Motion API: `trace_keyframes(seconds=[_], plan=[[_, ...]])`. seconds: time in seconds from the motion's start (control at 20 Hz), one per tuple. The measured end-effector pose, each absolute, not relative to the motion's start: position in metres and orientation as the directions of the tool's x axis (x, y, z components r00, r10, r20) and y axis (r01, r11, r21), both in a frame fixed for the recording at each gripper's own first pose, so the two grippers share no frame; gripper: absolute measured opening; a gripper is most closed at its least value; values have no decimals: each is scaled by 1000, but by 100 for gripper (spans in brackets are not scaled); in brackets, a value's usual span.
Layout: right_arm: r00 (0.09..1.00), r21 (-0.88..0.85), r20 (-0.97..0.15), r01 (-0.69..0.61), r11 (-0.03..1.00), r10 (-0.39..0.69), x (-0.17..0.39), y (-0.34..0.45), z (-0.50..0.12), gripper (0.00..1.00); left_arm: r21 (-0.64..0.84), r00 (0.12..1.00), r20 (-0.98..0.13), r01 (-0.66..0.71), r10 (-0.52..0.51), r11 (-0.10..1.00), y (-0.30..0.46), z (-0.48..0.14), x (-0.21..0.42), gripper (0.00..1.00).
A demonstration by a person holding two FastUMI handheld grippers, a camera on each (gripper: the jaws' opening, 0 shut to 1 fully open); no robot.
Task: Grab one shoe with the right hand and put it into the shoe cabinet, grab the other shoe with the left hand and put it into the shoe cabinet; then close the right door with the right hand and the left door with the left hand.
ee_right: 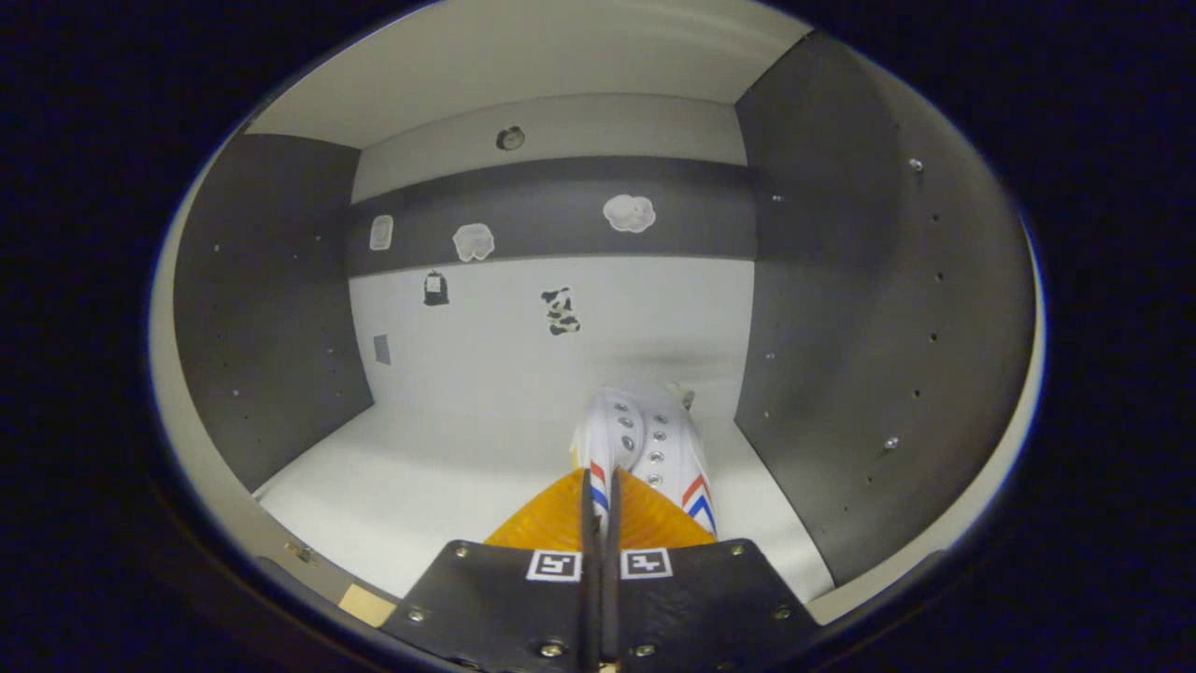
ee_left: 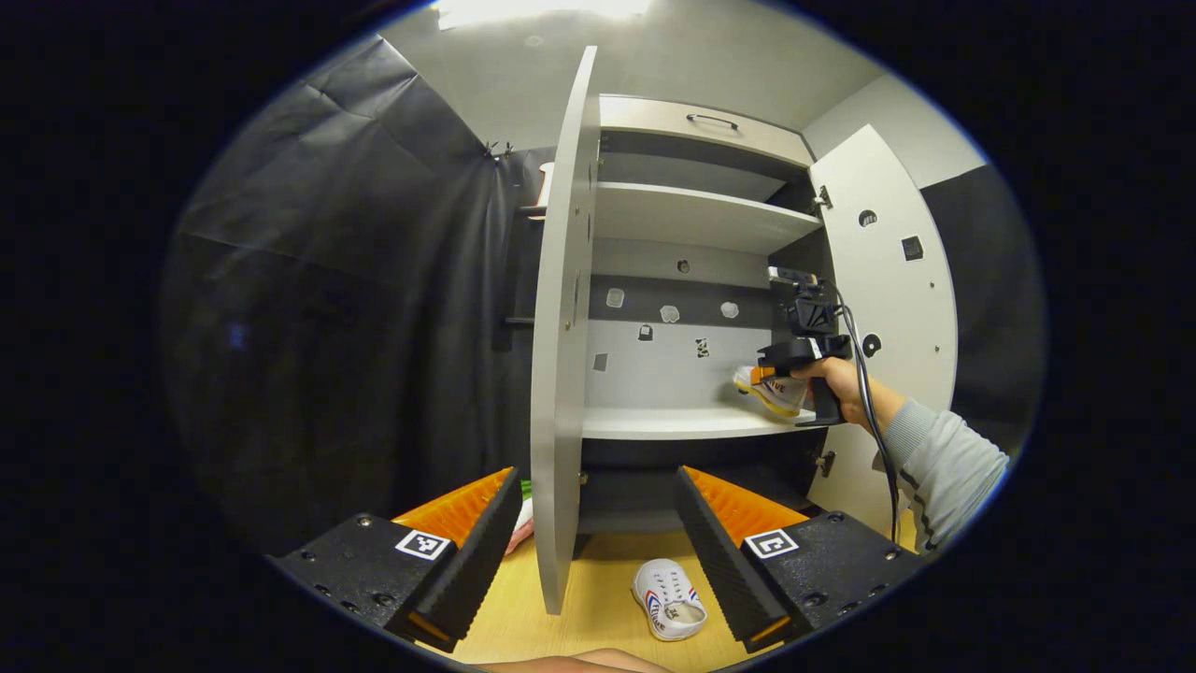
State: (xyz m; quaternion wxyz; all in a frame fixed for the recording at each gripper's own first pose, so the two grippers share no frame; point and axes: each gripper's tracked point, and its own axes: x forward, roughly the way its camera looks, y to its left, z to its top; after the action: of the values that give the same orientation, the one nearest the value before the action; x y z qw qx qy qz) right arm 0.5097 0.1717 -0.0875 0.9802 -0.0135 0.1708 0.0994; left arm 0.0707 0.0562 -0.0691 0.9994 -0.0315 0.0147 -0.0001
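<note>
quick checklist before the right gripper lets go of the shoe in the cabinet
1. Right gripper shut on first shoe: ok.
2. Shoe inside the cabinet, over the shelf: ok.
3. Sole resting on the shelf: cannot tell.
4. Shelf space beside it for the second shoe: ok.
5. Left gripper open, second shoe on the floor between the open doors: ok.
6. Left door and right door open: ok.

A staged recording booth, not a lived-in home: black cloth (ee_left: 355, 280) hangs as a wall at the frame's left. At centre, a pale shoe cabinet (ee_left: 691, 308) stands open on a wooden floor (ee_left: 607, 579), under a plain ceiling with a bright lamp (ee_left: 542, 9) at top.
</note>
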Motion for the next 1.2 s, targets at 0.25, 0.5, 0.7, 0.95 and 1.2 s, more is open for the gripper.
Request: trace_keyframes(seconds=[0.25, 0.5, 0.7, 0.95, 1.2], plan=[[944, 51, -282, -163, 985, 171, 513, 164, -75, 24, -60, 998, -66, 9, -13, 998, 48, -80, 73, 99], [955, 54, -193, -217, 975, 224, 457, 171, -34, 84, -69, 997, -65, 29, -33, 997, 38, -81, 61, 98], [961, -10, -141, -242, 970, 238, 381, 174, -14, 96, -61, 995, -79, 60, -65, 996, 25, -88, 49, 98], [970, 11, -64, -234, 972, 234, 274, 156, 9, 98, -74, 988, -115, 91, -99, 993, 8, -107, 34, 99], [985, 22, -60, -163, 986, 164, 188, 115, 7, 97, -57, 988, -104, 112, -117, 992, -10, -118, 28, 99]])
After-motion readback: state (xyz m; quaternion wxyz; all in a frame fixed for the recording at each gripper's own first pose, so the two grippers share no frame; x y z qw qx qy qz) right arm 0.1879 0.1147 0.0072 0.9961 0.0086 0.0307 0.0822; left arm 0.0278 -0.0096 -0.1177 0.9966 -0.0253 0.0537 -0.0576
